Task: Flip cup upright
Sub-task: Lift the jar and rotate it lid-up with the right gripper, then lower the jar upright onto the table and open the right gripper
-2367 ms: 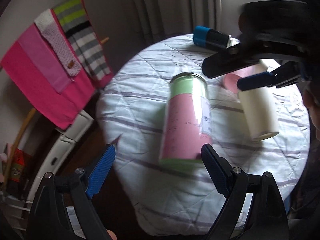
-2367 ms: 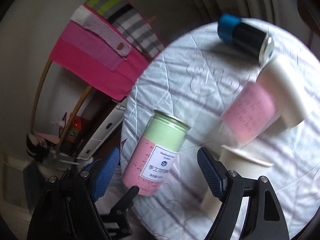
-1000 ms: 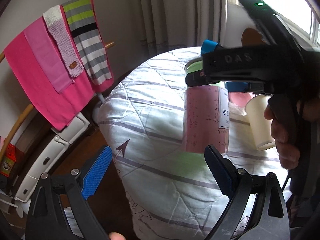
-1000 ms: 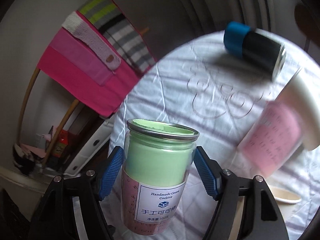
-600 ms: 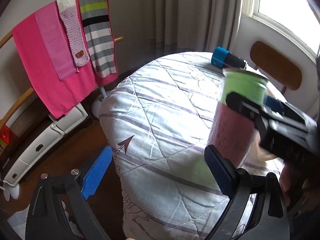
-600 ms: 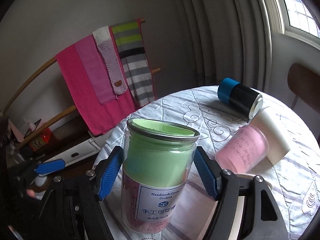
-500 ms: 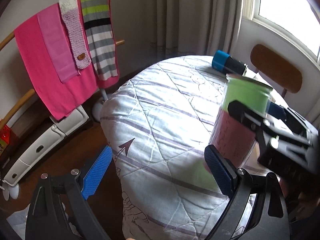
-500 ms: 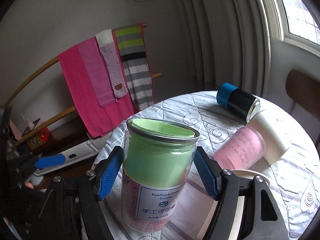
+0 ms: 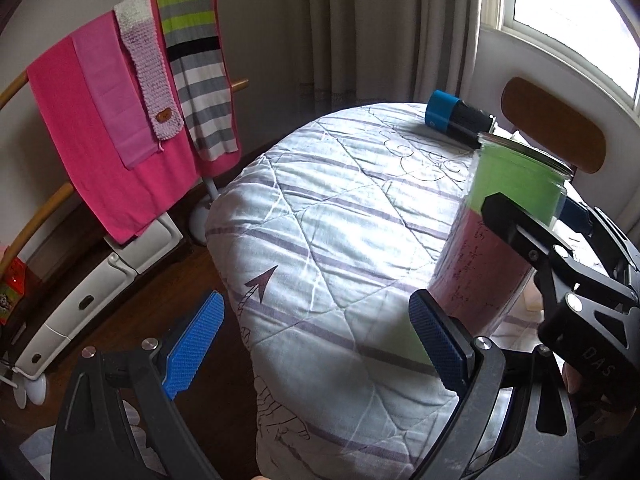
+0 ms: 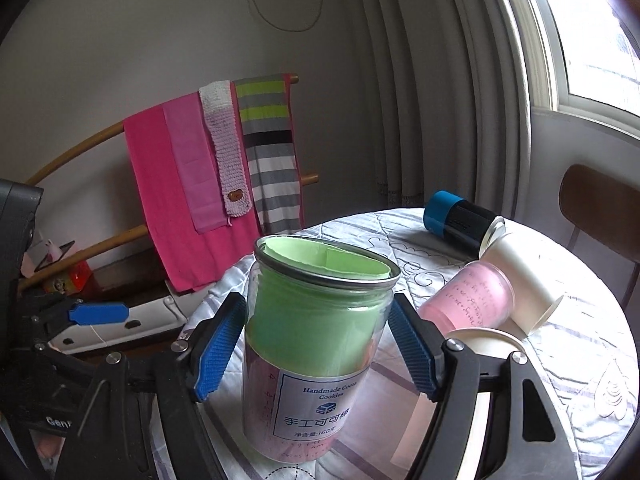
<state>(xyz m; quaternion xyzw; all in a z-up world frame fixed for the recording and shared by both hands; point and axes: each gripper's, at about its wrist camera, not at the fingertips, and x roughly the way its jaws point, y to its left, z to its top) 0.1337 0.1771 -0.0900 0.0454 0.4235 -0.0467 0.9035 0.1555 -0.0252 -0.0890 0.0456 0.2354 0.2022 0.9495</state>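
The right gripper [image 10: 316, 350] grips the clear cup [image 10: 316, 344] between both blue pads, mouth up, at the near edge of the quilted table [image 10: 592, 364]; the left gripper [image 9: 316, 344] has its fingers wide apart and holds nothing.

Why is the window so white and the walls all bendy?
Left wrist view: the window is washed out by daylight, and the jar looks slightly smeared. Right wrist view: the fisheye lens bows the curtains, and the corners go black.
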